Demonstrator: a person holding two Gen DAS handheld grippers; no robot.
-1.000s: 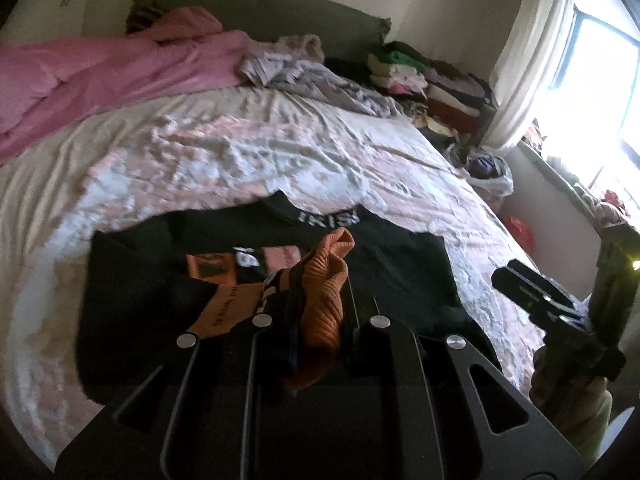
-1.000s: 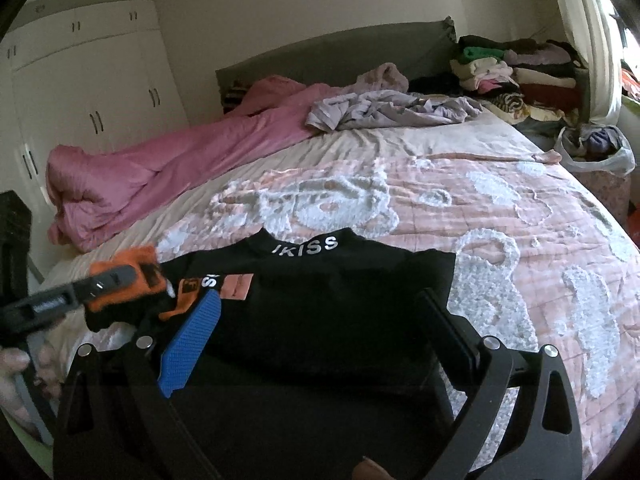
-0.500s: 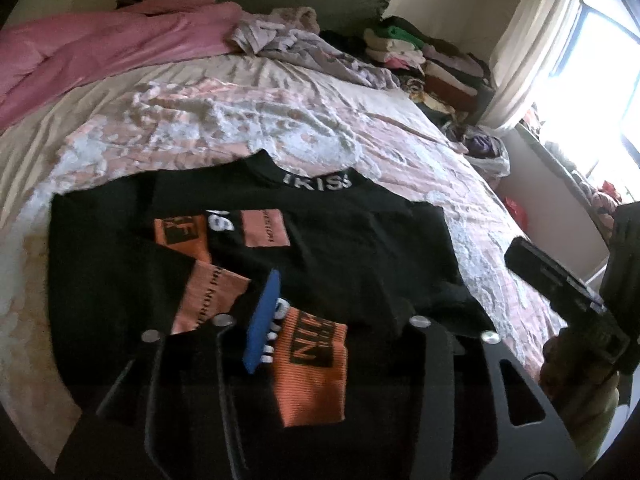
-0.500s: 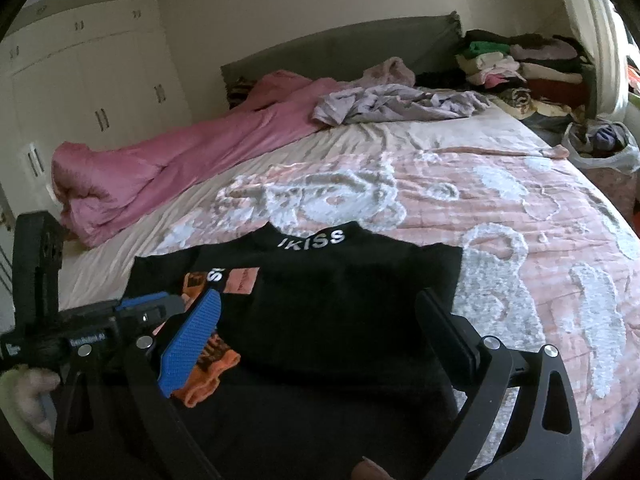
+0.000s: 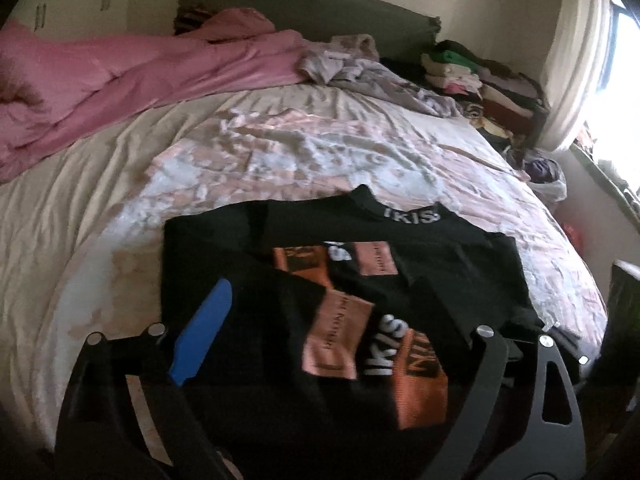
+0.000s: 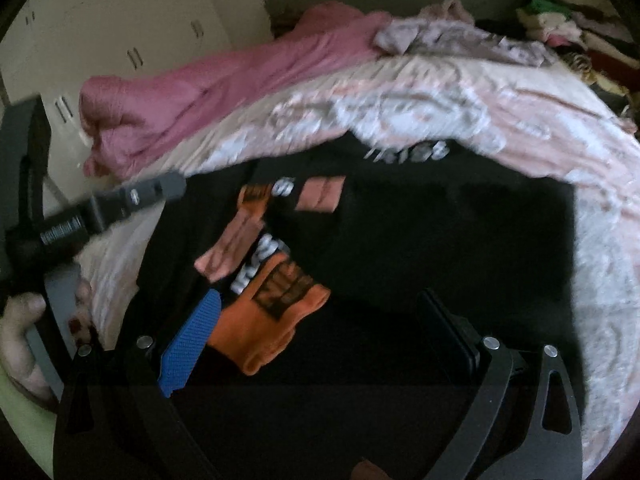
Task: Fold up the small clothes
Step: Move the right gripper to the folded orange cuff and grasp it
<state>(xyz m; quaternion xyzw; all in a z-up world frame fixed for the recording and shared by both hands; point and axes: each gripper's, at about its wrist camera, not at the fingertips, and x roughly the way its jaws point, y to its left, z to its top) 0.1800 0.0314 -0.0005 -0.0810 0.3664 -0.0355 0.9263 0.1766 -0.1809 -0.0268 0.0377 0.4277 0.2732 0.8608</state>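
Note:
A black shirt (image 5: 440, 248) with orange patches and white "IKISS" lettering lies flat on the bed, also seen in the right wrist view (image 6: 440, 240). Its sleeve is folded across the body, and the orange cuff (image 5: 420, 384) rests on the black cloth. My left gripper (image 5: 320, 320) hovers over that sleeve with its jaws opening and the pads pressing on nothing. It shows again from the side in the right wrist view (image 6: 120, 204). My right gripper (image 6: 320, 332) stands open low over the shirt's near edge, its blue pad beside the orange cuff (image 6: 272, 320).
The bed has a pink and white patterned cover (image 5: 320, 152). A pink duvet (image 5: 140, 72) and crumpled lilac clothes (image 5: 360, 64) lie by the headboard. Stacked folded clothes (image 5: 480, 80) sit at the far right near a curtain. A person's hand (image 6: 24, 320) holds the left gripper.
My left gripper held the orange cuff a second ago, then let it go; the cuff now lies on the shirt. My right gripper has dropped closer to the shirt.

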